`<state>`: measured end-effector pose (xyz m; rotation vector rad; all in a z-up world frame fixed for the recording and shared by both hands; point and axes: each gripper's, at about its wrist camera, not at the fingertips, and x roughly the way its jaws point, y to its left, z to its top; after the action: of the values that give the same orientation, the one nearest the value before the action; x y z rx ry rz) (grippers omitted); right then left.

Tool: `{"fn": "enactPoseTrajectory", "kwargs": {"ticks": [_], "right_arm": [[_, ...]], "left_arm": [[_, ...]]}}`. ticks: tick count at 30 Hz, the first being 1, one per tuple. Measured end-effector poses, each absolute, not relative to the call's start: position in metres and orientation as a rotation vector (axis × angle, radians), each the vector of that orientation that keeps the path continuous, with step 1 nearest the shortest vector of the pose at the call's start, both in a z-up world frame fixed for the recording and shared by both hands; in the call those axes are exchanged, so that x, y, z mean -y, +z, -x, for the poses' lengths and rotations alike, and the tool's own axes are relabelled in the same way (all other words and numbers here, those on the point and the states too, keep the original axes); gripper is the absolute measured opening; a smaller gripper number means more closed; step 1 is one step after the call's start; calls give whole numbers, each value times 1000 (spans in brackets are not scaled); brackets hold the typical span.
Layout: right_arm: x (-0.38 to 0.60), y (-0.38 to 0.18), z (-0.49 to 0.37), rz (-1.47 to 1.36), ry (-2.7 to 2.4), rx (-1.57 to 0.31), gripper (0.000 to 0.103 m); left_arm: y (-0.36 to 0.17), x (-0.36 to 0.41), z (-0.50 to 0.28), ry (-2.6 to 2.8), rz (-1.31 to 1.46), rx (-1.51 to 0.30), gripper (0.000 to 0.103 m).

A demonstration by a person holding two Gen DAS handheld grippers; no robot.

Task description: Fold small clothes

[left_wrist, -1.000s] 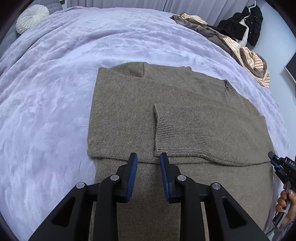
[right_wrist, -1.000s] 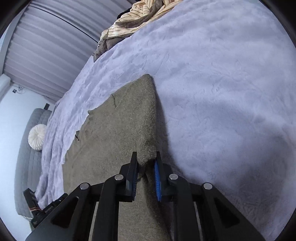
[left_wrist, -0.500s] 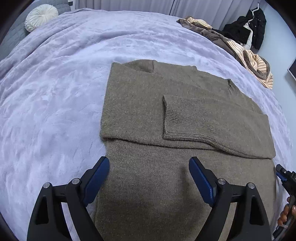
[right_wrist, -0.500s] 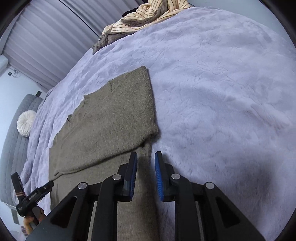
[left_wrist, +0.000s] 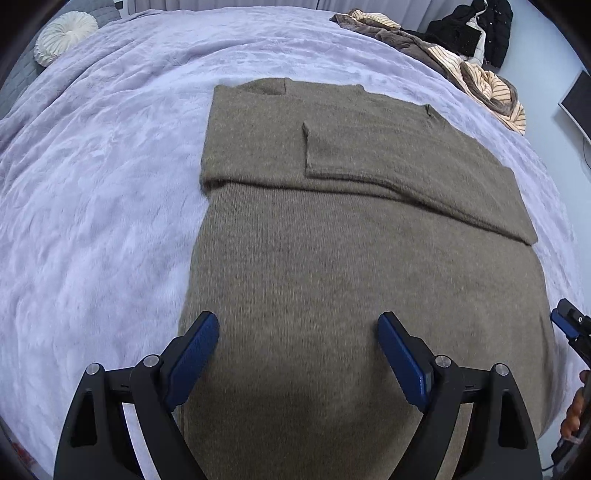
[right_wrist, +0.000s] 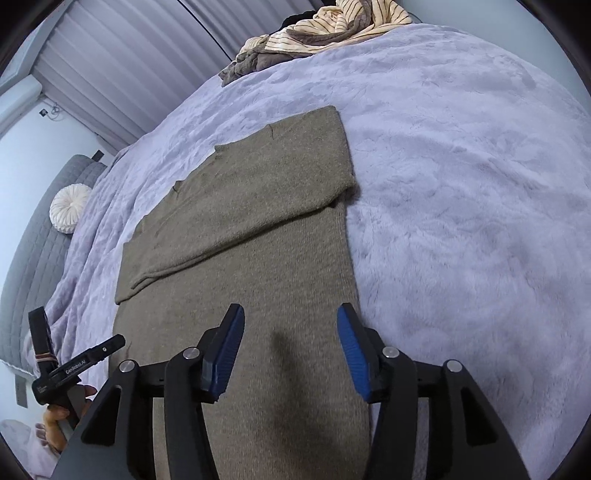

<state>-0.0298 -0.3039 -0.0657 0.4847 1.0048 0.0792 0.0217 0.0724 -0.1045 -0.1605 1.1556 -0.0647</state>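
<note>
Hovering over the olive-brown knitted sweater (left_wrist: 362, 280) on the lilac plush bed (left_wrist: 92, 221), sleeves folded in: left gripper (left_wrist: 298, 350) jaws wide, empty; right gripper (right_wrist: 290, 350) jaws opening, empty. Next, probably: grasping the hem toward 6 o'clock.

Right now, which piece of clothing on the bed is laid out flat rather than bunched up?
The olive-brown knit sweater, spread flat on the lilac blanket with its sleeves folded across. The striped garment and the black jacket lie crumpled at the far edge.
</note>
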Motion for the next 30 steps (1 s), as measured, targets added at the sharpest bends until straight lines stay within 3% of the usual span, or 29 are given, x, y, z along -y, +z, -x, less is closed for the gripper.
{"fn": "enactPoseTrajectory", "kwargs": {"ticks": [5,7,30], "right_arm": [[297,-61,57,-474,85,-1005,58],[295,-59,69,-471,86,-1003,62],[261,-65,158,-486,163,-942,63]], "left_arm": [[-100,-72,14,-88,126,-1141,89],[-96,-72,29,-86,111,-1117,103],[-115,-100,120,-36,182,-1109,103]]}}
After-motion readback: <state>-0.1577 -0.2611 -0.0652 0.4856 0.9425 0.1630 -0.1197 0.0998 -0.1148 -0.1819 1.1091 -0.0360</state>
